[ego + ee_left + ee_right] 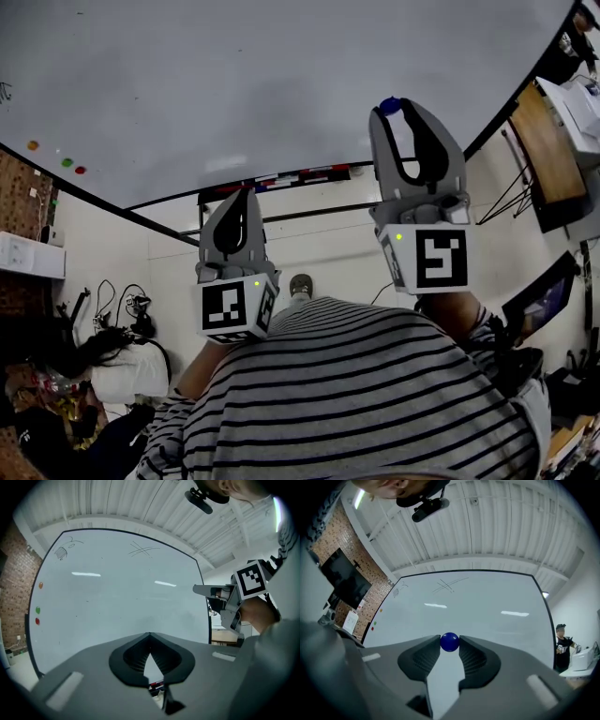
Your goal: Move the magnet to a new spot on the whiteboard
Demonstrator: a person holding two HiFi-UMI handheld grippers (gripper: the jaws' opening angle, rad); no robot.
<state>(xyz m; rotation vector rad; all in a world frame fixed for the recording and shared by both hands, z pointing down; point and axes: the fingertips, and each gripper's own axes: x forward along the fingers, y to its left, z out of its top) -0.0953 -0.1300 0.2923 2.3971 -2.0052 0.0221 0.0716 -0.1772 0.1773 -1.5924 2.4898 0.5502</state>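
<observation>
A round blue magnet sits pinched between the tips of my right gripper, which is shut on it. In the head view the blue magnet shows at the tip of the right gripper, close to the lower part of the whiteboard; whether it touches the board I cannot tell. My left gripper hangs lower, below the board's bottom edge, shut with nothing in it. The left gripper view shows its jaws closed tip to tip before the whiteboard.
Three small magnets, orange, green and red, stick near the board's left edge. A marker tray runs under the board. Faint scribbles mark the board's top. A desk stands at the right.
</observation>
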